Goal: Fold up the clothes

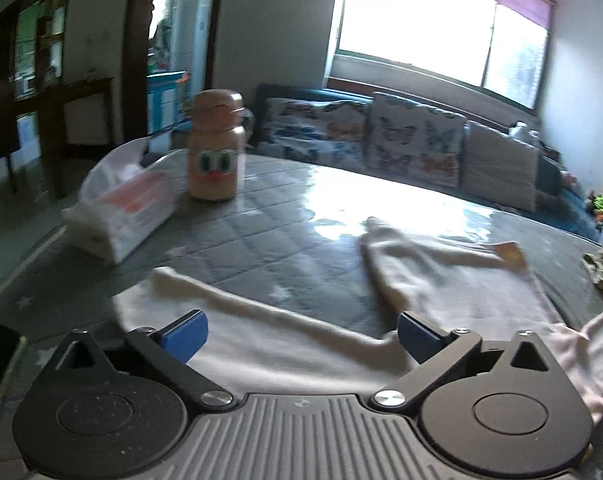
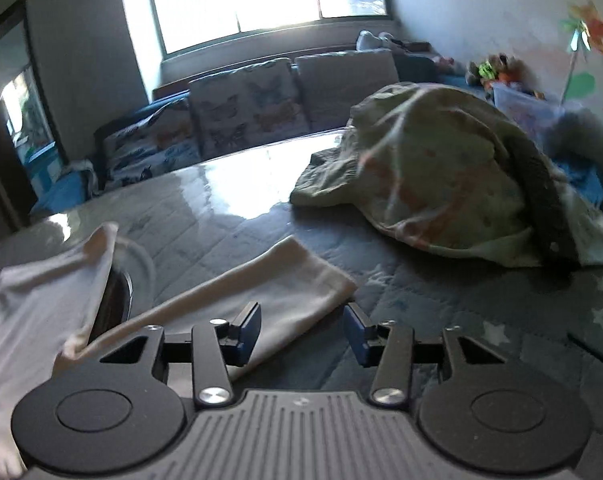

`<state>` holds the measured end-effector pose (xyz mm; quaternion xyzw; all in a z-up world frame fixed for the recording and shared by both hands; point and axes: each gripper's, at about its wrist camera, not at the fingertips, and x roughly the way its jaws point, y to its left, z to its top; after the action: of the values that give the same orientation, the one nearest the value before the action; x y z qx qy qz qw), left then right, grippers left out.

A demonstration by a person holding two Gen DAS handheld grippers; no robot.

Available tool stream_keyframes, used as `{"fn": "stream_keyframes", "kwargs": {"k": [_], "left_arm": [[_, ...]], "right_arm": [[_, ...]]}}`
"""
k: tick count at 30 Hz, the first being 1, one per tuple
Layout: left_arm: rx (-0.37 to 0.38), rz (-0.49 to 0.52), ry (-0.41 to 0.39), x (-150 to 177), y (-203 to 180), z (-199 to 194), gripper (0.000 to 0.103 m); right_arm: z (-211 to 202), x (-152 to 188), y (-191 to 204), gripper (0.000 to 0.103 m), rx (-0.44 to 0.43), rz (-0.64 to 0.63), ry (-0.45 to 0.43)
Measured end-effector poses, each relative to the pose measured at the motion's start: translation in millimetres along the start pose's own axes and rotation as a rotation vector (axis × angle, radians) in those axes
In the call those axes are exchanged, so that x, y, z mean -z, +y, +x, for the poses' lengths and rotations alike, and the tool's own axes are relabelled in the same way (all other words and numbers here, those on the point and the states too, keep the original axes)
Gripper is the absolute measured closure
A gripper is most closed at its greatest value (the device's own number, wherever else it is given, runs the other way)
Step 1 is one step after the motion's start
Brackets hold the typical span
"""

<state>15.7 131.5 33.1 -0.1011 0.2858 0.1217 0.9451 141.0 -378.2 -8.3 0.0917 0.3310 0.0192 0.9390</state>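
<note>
A pale cream garment (image 1: 301, 344) lies spread on the grey quilted table (image 1: 237, 240), its two long narrow parts reaching away from me. My left gripper (image 1: 301, 338) hovers open just above its near edge, blue pads wide apart with nothing between them. In the right wrist view the same garment (image 2: 261, 292) shows one folded narrow part pointing up to the right. My right gripper (image 2: 303, 334) is open over that part's end, touching nothing. A crumpled green patterned garment (image 2: 441, 184) lies heaped at the far right.
A peach bottle with a cartoon face (image 1: 215, 148) and a tissue pack in a plastic bag (image 1: 121, 212) stand on the table's far left. A sofa with butterfly cushions (image 1: 401, 140) runs behind the table. Toys (image 2: 497, 70) sit by the right wall.
</note>
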Motion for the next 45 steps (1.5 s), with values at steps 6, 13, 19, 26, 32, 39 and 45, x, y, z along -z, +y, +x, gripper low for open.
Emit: {"fn": "stream_keyframes", "kwargs": {"k": [6, 13, 19, 26, 32, 39, 45], "left_arm": [[0.047, 0.041, 0.023, 4, -30, 3, 0.0], [0.098, 0.092, 0.054, 11, -61, 10, 0.0], [0.155, 0.148, 0.086, 17, -93, 20, 0.0], [0.244, 0.222, 0.117, 26, -141, 32, 0.0], [0.301, 0.288, 0.137, 36, -166, 30, 0.0], [0.297, 0.264, 0.113, 36, -148, 21, 0.0], [0.255, 0.179, 0.092, 32, -101, 15, 0.0]], "right_arm": [[21, -2, -8, 0.071, 0.015, 0.054, 0.008], [22, -2, -15, 0.094, 0.032, 0.096, -0.02], [9, -3, -23, 0.099, 0.02, 0.124, -0.066], [-3, 1, -27, 0.099, 0.018, 0.092, -0.062], [-24, -8, -17, 0.099, -0.027, 0.077, -0.111], [-77, -30, 44, 0.099, -0.173, -0.079, -0.198], [-104, -29, 128, 0.099, -0.317, -0.255, -0.225]]}}
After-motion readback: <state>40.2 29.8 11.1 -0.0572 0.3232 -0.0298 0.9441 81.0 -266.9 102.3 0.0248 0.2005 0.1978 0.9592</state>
